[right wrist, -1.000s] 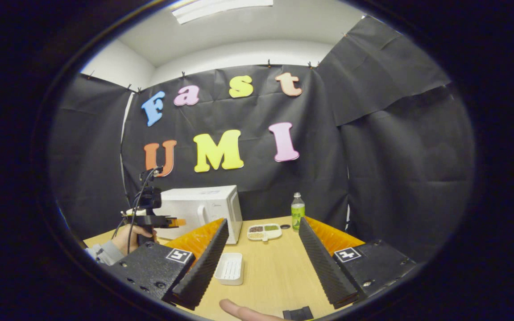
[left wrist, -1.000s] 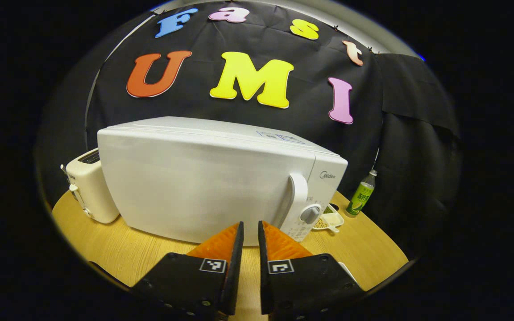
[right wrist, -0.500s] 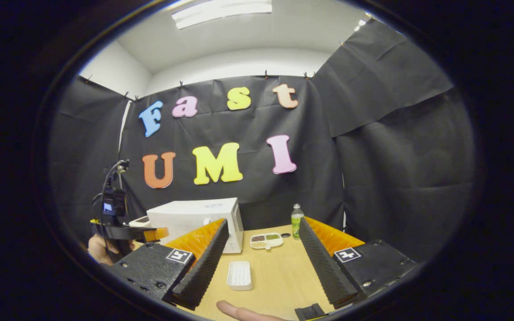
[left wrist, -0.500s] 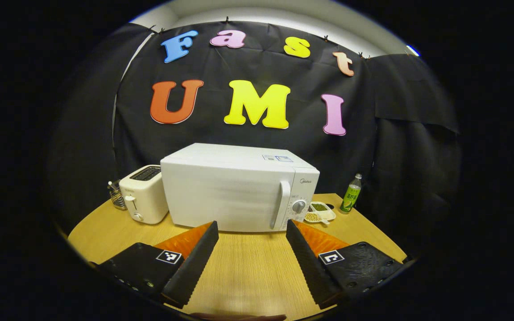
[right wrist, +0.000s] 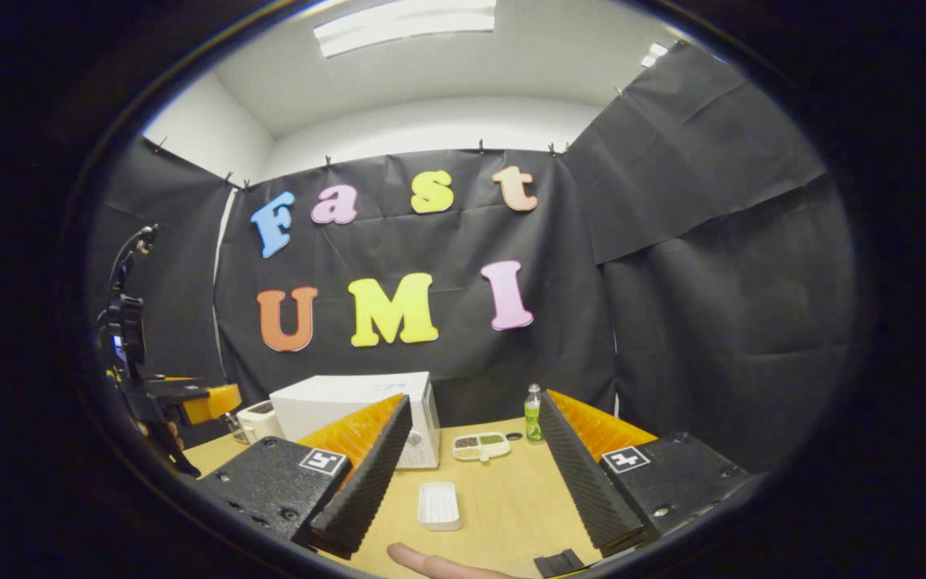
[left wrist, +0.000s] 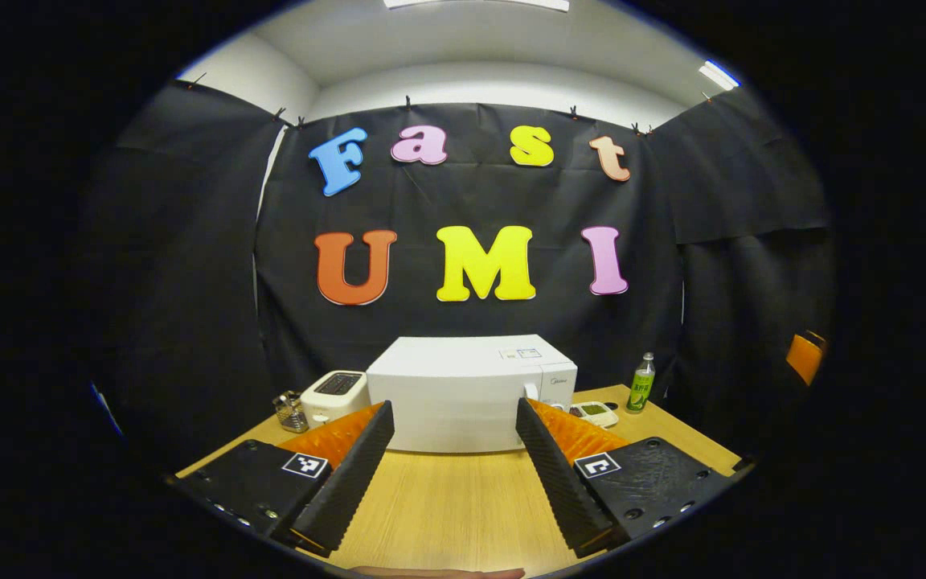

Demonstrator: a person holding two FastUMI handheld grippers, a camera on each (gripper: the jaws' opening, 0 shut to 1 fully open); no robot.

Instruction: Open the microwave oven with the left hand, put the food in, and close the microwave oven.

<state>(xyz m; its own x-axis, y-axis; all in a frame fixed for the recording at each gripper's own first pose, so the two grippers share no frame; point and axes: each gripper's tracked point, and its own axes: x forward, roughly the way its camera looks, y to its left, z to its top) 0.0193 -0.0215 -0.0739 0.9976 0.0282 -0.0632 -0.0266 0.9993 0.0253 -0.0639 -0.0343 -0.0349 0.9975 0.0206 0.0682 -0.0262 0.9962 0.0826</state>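
Microwave oven (left wrist: 463, 394), white and with its door closed, sits at the back of a round wooden table (left wrist: 463, 498) against the black booth wall. In the left gripper view it lies at 12 o'clock from the left gripper (left wrist: 455, 450), well apart from it, and that gripper's jaws are spread wide with nothing between them, hovering over bare tabletop. At 10 o'clock from the oven, just beside it, stands a cream toaster (left wrist: 336, 396), with a small wire holder (left wrist: 291, 410) to the toaster's left. At 3 o'clock from the oven is a divided dish of food (left wrist: 594, 412), and beyond it a green drink bottle (left wrist: 641, 383) stands upright.

In the right gripper view the right gripper (right wrist: 469, 454) is likewise released, its jaws wide apart and holding nothing. A small white ridged tray (right wrist: 439, 506) lies on the table between the fingers, near the front. The food dish sits at 12 o'clock from that tray, just right of the oven. A fingertip (right wrist: 423, 560) shows at 6 o'clock. At 9 o'clock the other gripper is held up off the table.
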